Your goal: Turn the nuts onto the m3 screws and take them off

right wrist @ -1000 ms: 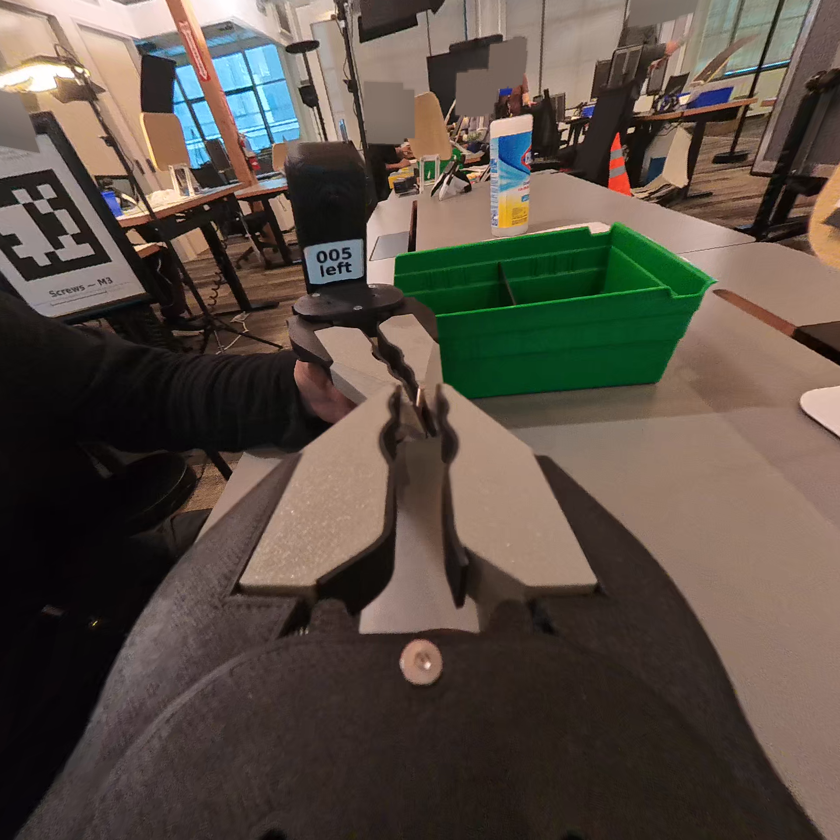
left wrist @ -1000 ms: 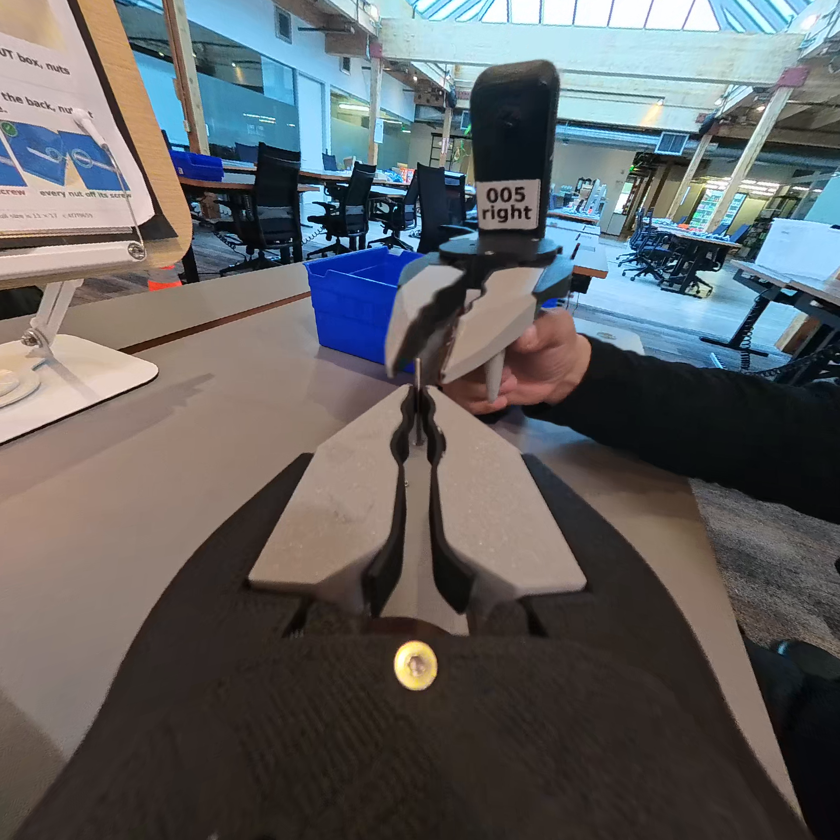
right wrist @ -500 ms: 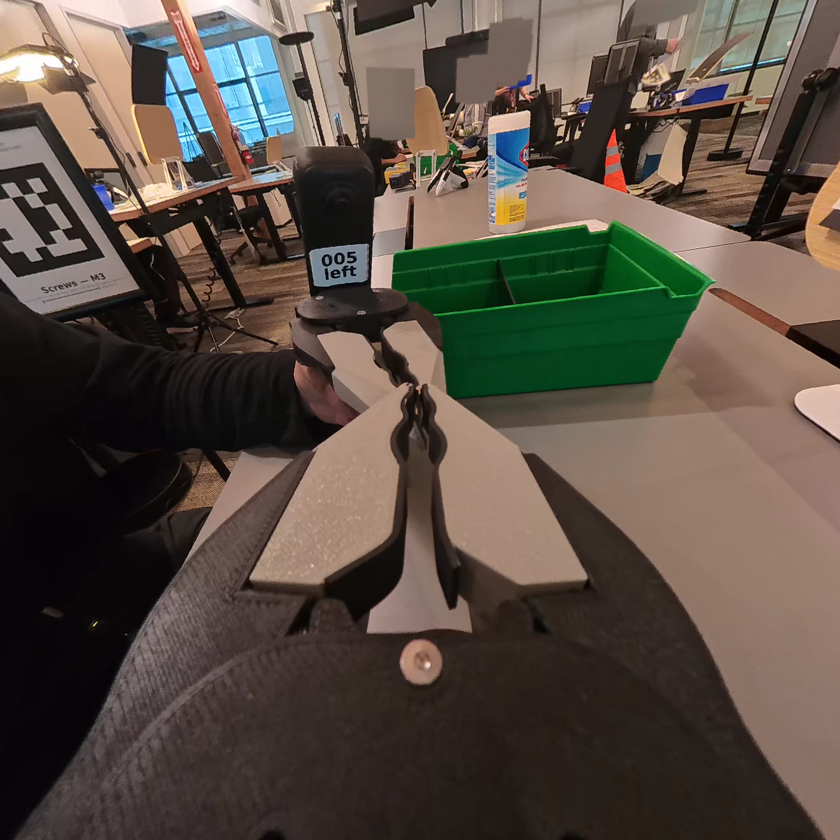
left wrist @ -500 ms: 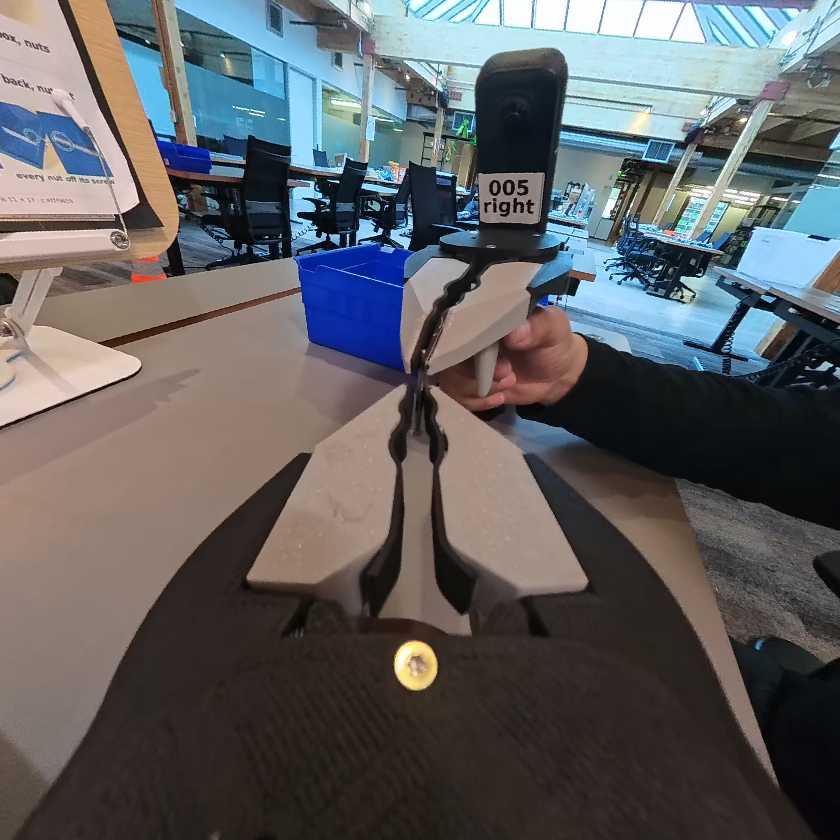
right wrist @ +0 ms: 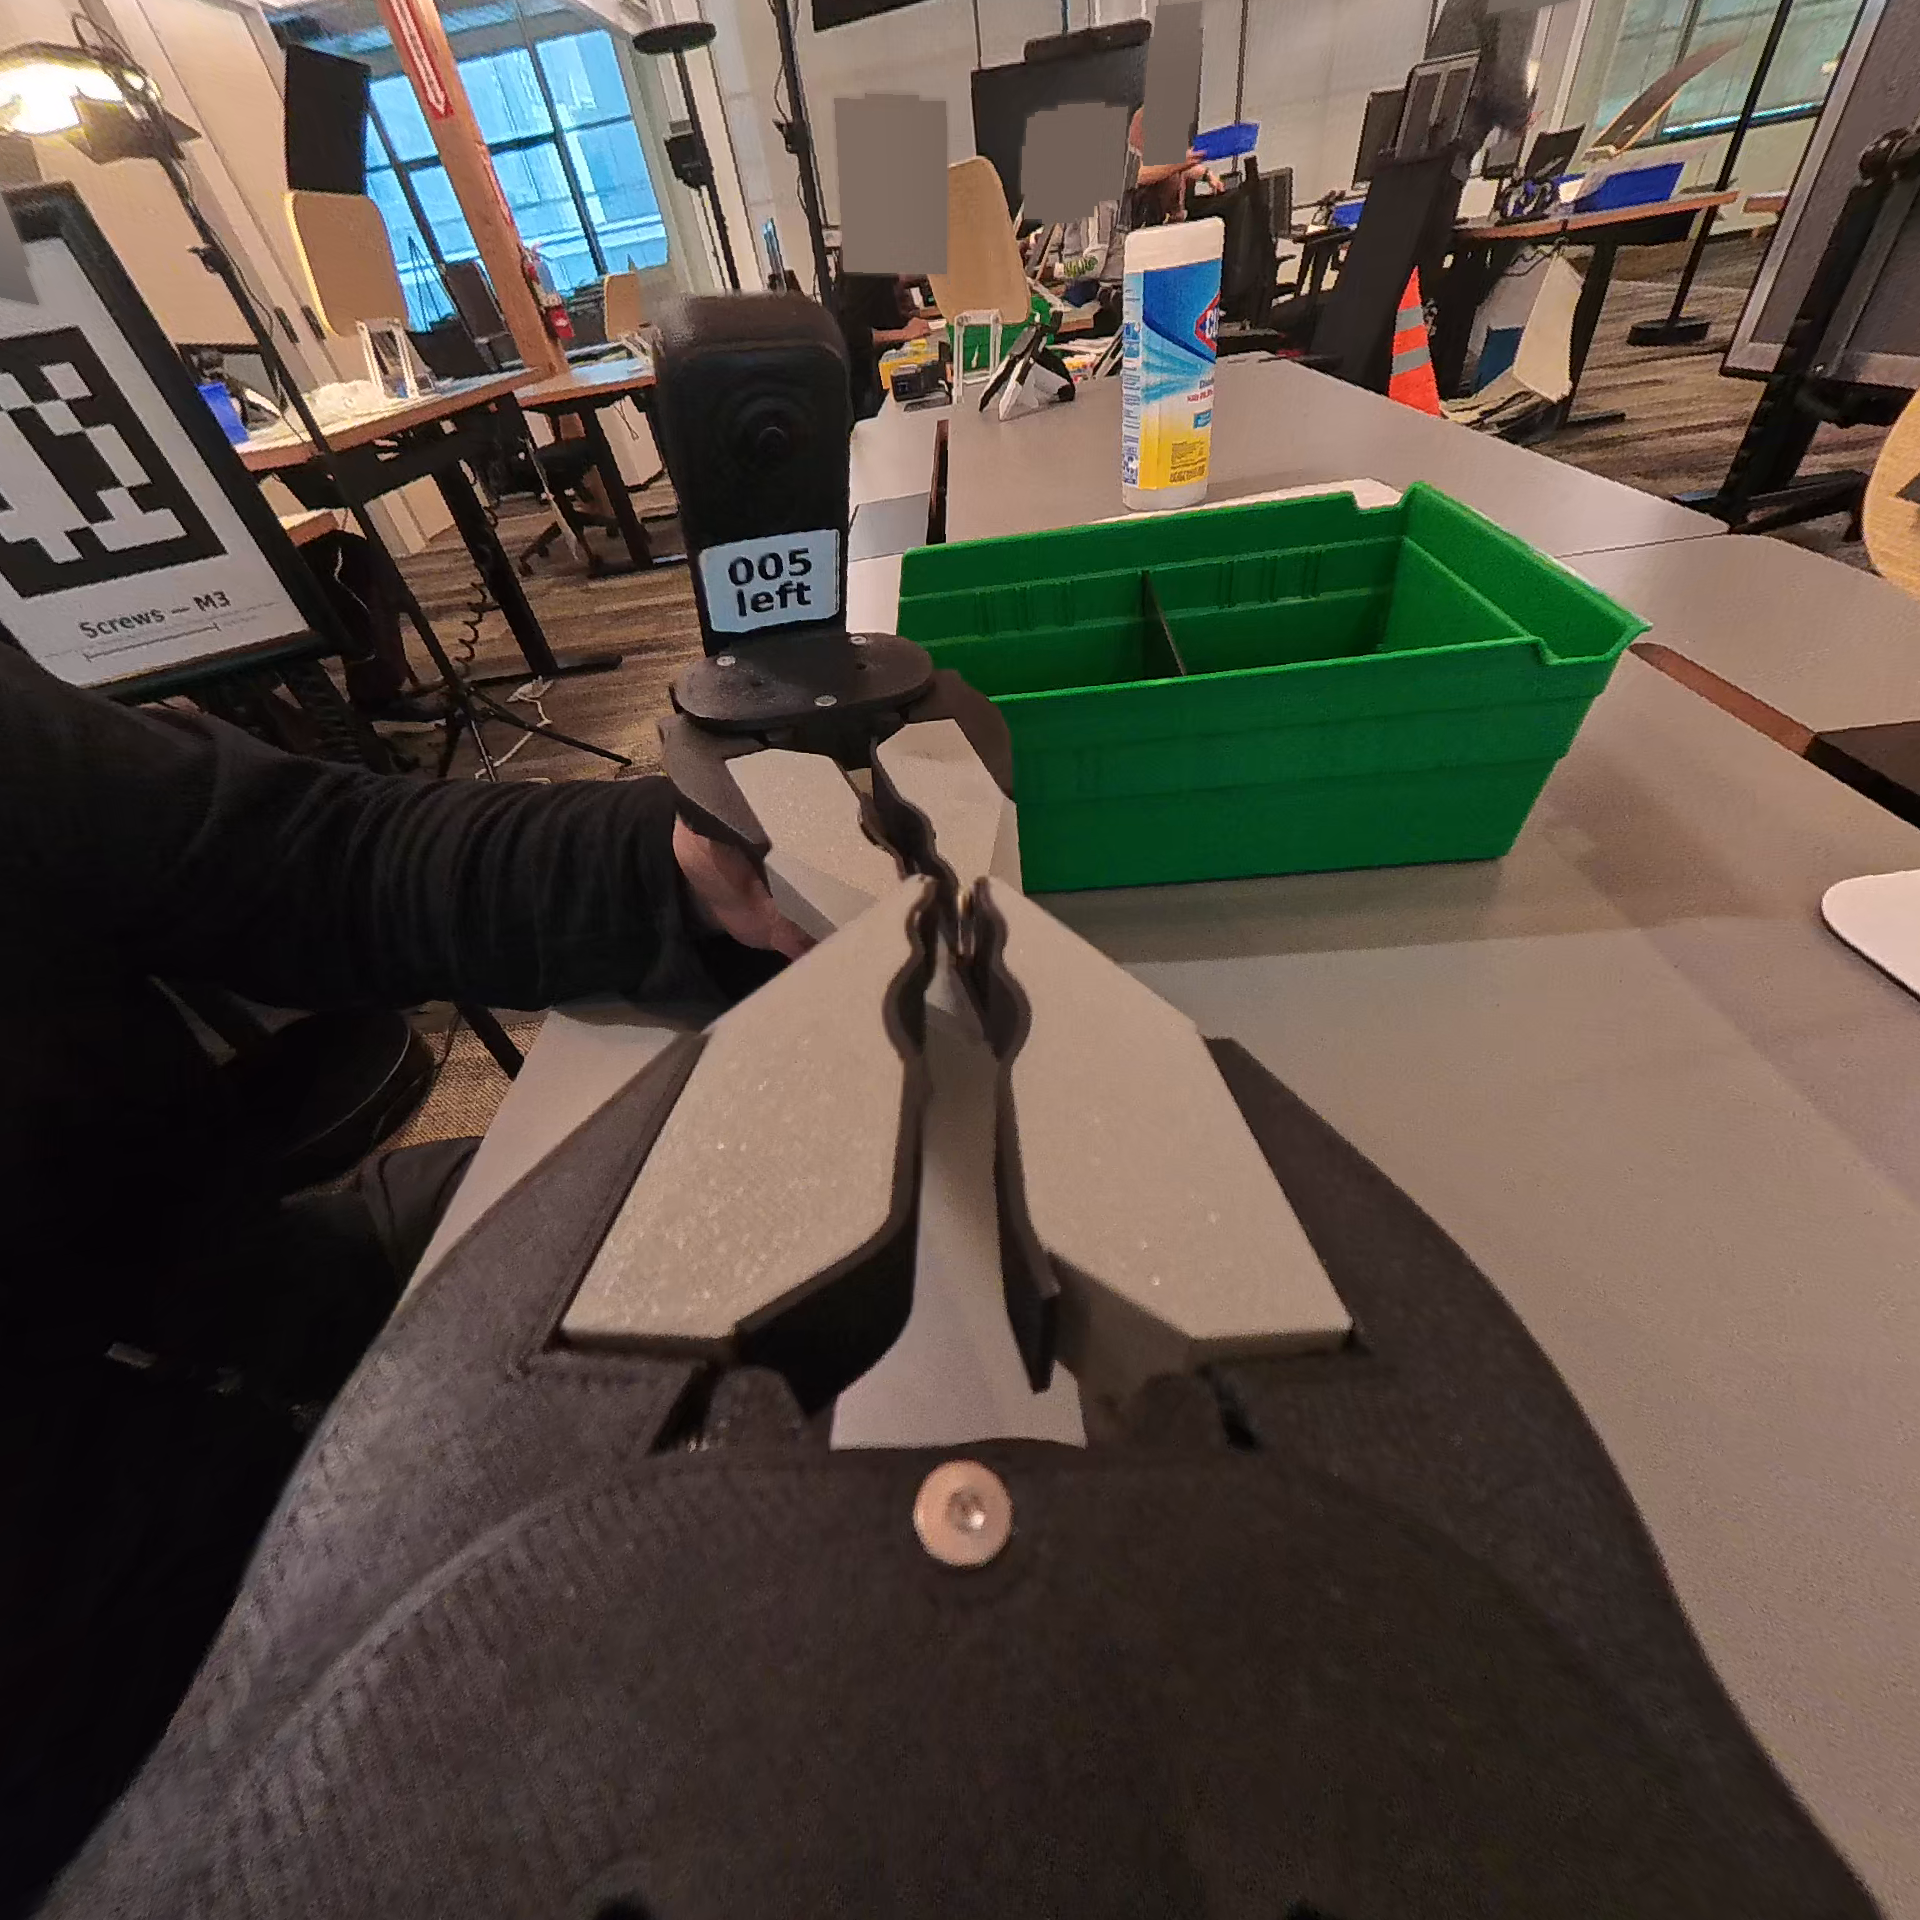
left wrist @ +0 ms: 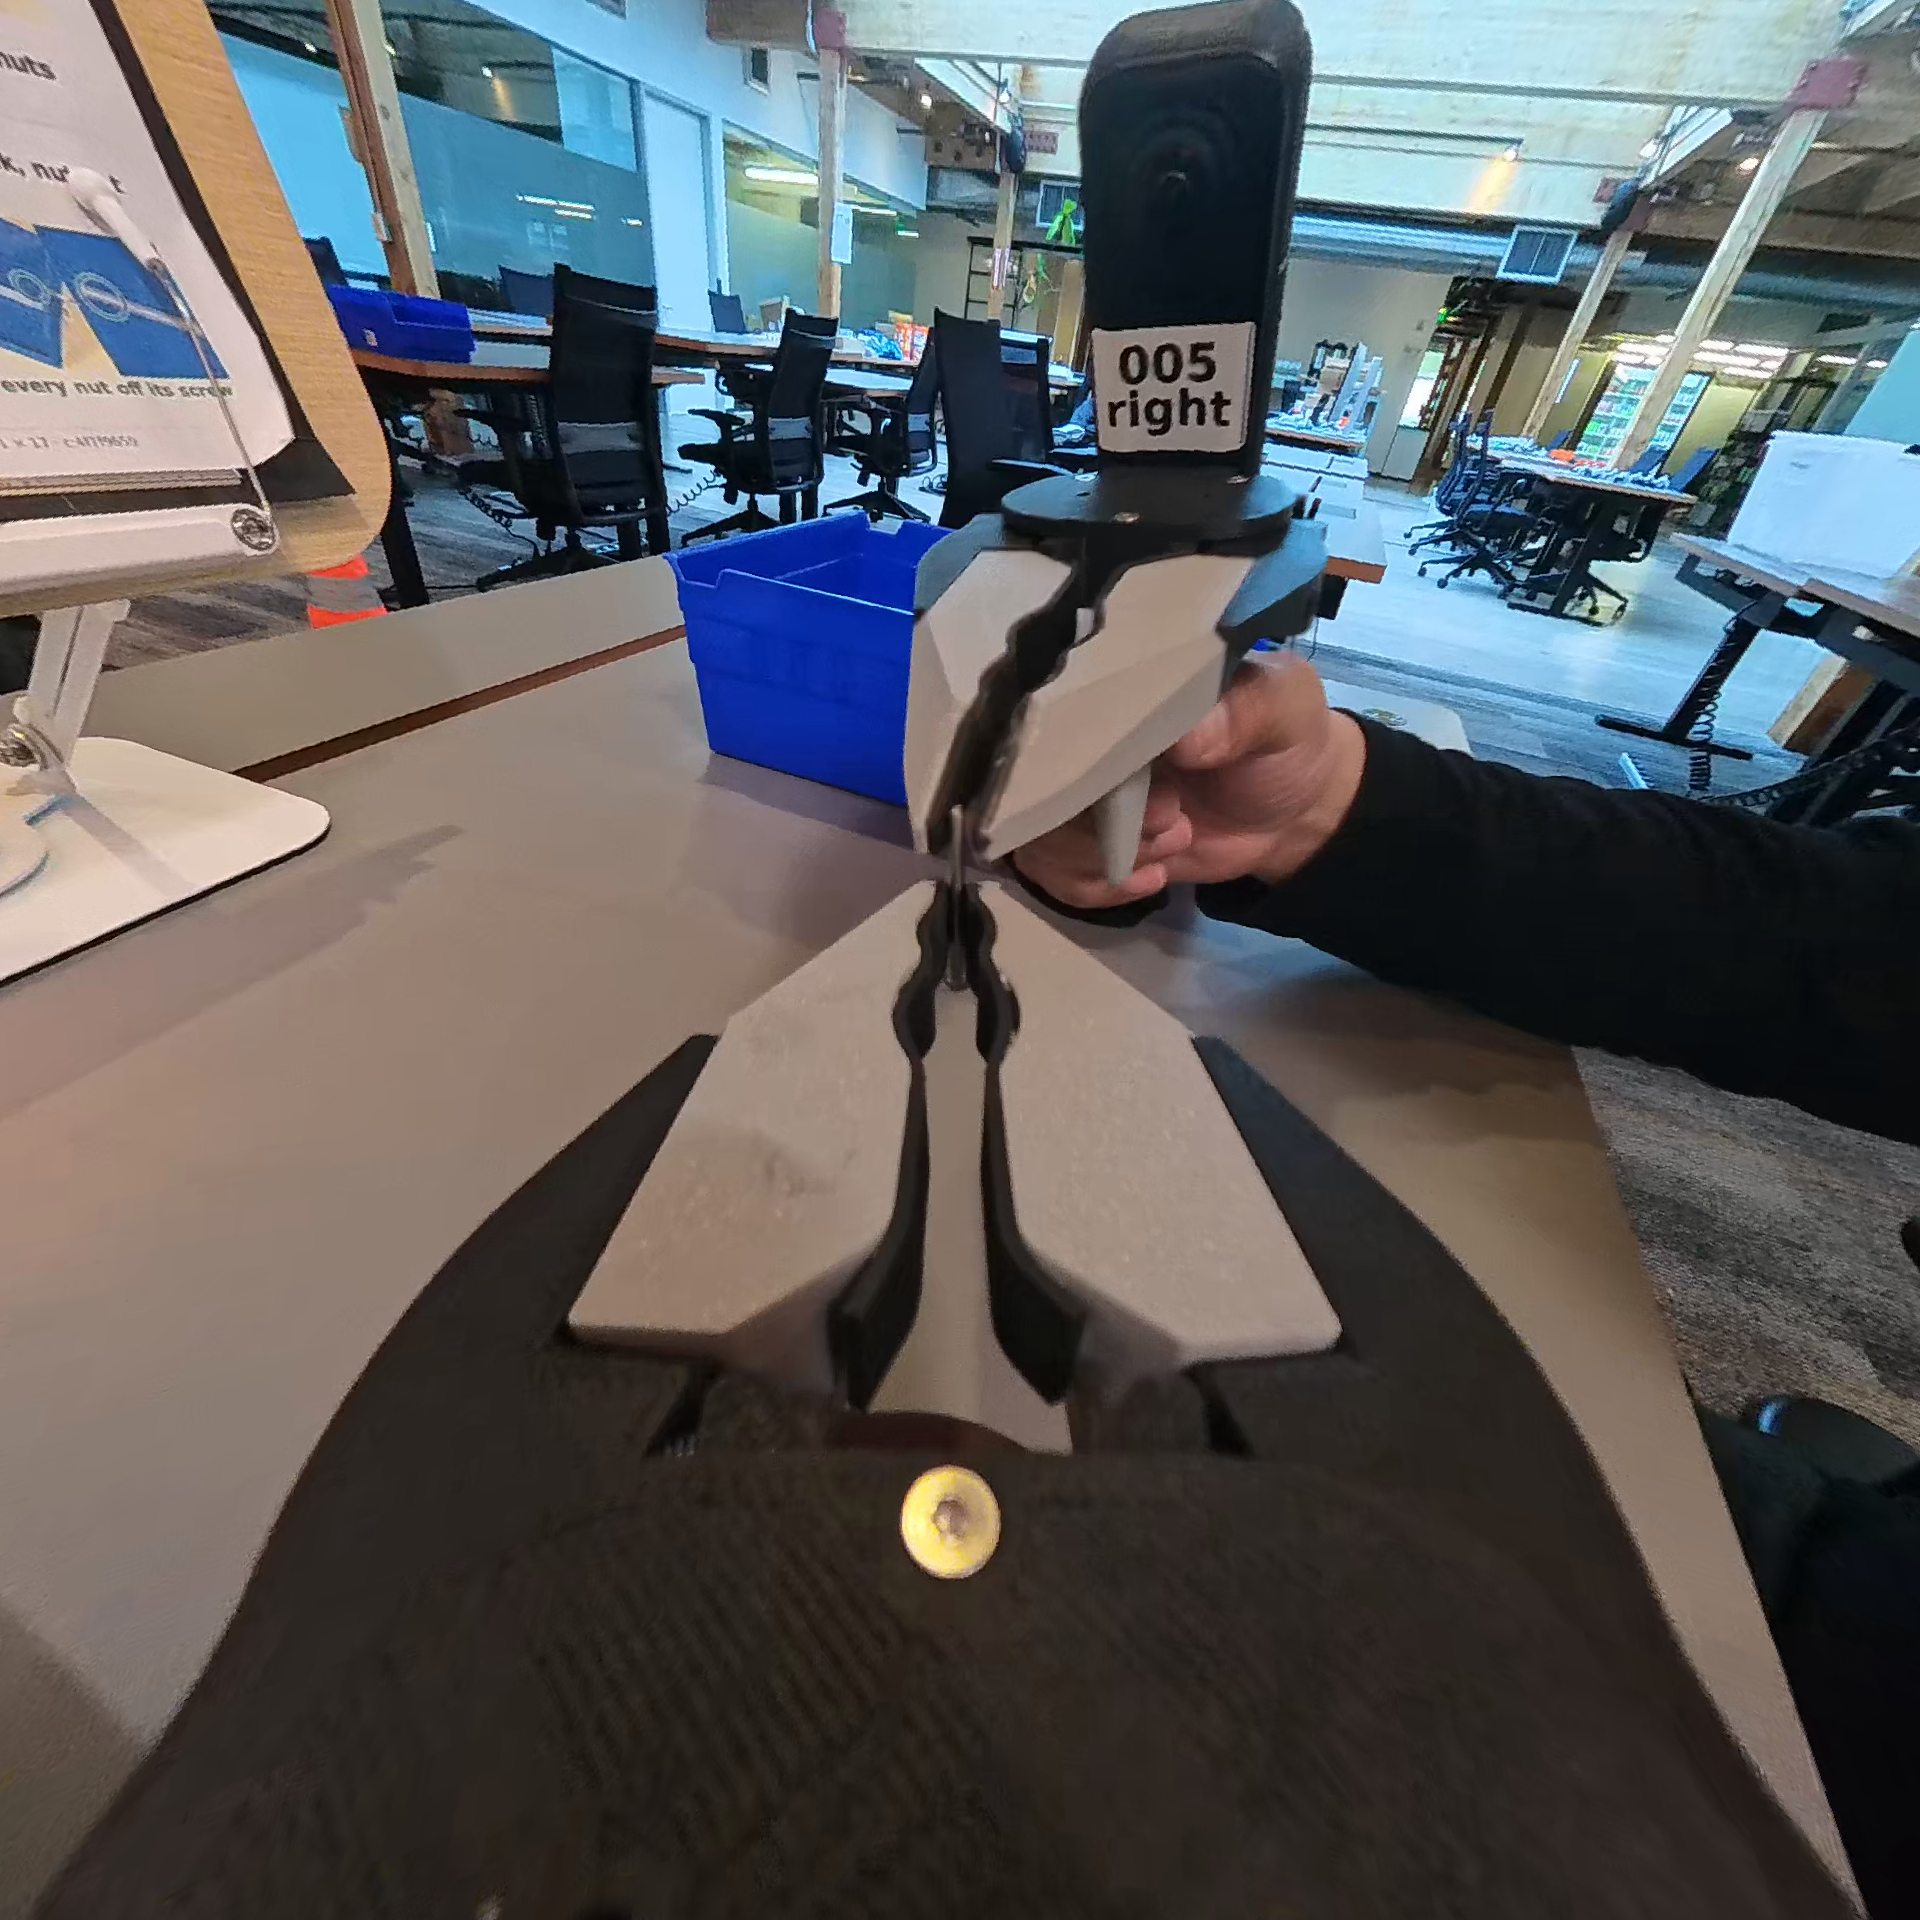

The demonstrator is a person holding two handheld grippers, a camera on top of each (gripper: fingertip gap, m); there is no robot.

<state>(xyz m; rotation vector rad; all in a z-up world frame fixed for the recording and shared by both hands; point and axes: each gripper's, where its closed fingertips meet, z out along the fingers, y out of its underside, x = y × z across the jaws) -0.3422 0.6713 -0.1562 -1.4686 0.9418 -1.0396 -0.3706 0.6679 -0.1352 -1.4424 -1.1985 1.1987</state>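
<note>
In the left wrist view my left gripper (left wrist: pixel 954 925) is shut on a thin M3 screw (left wrist: pixel 954 883), which stands upright out of its tips above the grey table (left wrist: pixel 364 1039). My right gripper (left wrist: pixel 961 821) comes down from above, tilted, with its tips closed on the screw's upper end. In the right wrist view my right gripper (right wrist: pixel 954 914) is shut on a small nut (right wrist: pixel 966 928) at its tips. The left gripper (right wrist: pixel 930 862) meets it tip to tip there. The screw thread inside the nut is hidden.
A blue bin (left wrist: pixel 800 644) stands behind the grippers in the left wrist view. A green divided bin (right wrist: pixel 1247 769) stands on the table to the right in the right wrist view, with a wipes canister (right wrist: pixel 1169 364) behind it. A white sign stand base (left wrist: pixel 135 831) sits at the left. Left and right tips are no more than a few centimetres apart.
My right gripper was slightly open around the screw top a second ago. It has closed on the nut and rolled to a tilt. The left gripper holds the screw steady.
</note>
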